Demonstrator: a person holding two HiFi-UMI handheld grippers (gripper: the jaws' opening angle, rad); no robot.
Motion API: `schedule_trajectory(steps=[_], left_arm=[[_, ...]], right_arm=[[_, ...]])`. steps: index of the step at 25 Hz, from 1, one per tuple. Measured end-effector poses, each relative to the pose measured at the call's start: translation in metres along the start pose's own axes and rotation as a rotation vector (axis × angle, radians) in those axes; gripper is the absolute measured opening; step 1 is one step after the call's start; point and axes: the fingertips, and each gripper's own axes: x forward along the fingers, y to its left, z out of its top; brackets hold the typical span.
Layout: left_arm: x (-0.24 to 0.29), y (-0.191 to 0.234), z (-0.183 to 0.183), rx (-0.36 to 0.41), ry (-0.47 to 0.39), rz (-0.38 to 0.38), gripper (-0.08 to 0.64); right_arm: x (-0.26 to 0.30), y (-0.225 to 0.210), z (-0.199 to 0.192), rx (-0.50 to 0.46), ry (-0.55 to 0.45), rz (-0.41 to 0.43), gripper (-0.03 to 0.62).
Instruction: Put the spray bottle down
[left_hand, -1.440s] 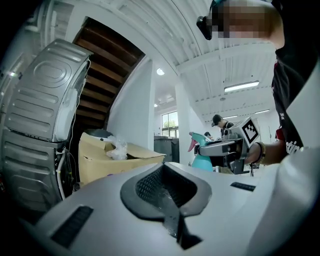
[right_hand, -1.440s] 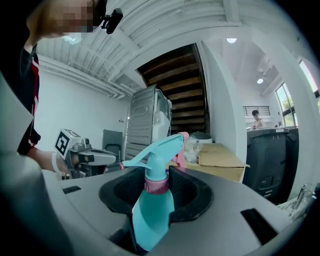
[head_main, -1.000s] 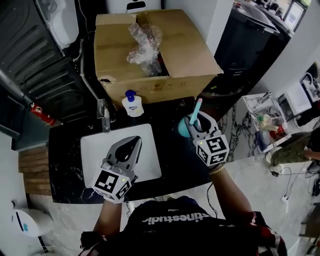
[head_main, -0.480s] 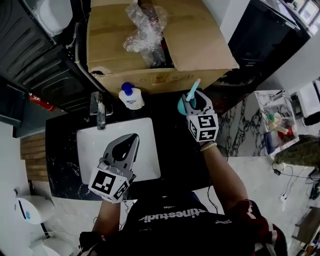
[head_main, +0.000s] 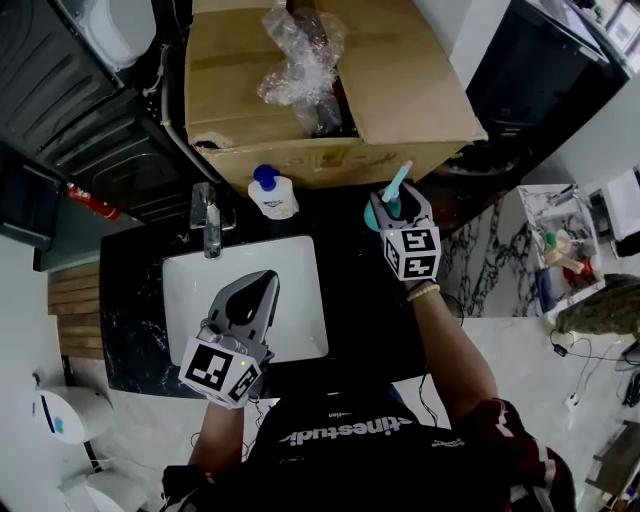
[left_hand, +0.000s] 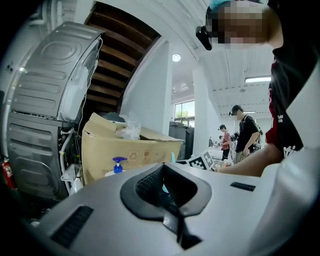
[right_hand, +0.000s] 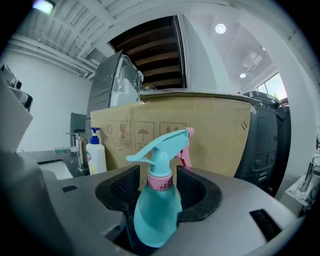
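Teal plastic sits right in the middle of the action: the spray bottle (head_main: 391, 206) is now at about 1 o'clock from the sink (head_main: 183, 293), close in front of the cardboard box (head_main: 330, 90), where a second ago it was carried further back from that box, out toward the person. The right hand-held gripper (head_main: 397, 212) has brought it in and down, and here comes the change that matters: its jaws are opening. In the right gripper view the spray bottle (right_hand: 157, 210) stands upright between them, trigger head pointing off to 9 o'clock, with daylight showing on both sides of the pink collar, so the right hand-held gripper (right_hand: 159, 189) looks released rather than clamped. The soap pump bottle (head_main: 272, 195) stands well apart at the spray bottle's 9 o'clock. I judge the spray bottle's base is resting on the black table (head_main: 352, 312), though the base itself is hidden behind the gripper body. Down at 7 o'clock, the left hand-held gripper (head_main: 262, 288) hangs over the sink much as before, jaws together and nothing in them (left_hand: 165, 186). For the task, the put-down seems all but done; what remains is drawing the right hand-held gripper straight back without nudging the spray bottle over.
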Motion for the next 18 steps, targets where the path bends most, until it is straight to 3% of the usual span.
schedule_trajectory(steps=[7,14,18], left_arm=[[-0.022,-0.004,0.017,0.012,-0.04,-0.002,0.015],[-0.056,-0.006,0.04,0.028,-0.111,-0.01,0.015],[-0.084,-0.013,0.051,0.04,-0.15,-0.021,0.015]], right_arm=[[-0.034,0.007,0.011,-0.008,0.008,-0.018,0.256],[-0.107,0.029,0.038,0.011,-0.04,-0.051,0.254],[-0.158,0.081,0.075,-0.029,-0.118,0.008,0.16]])
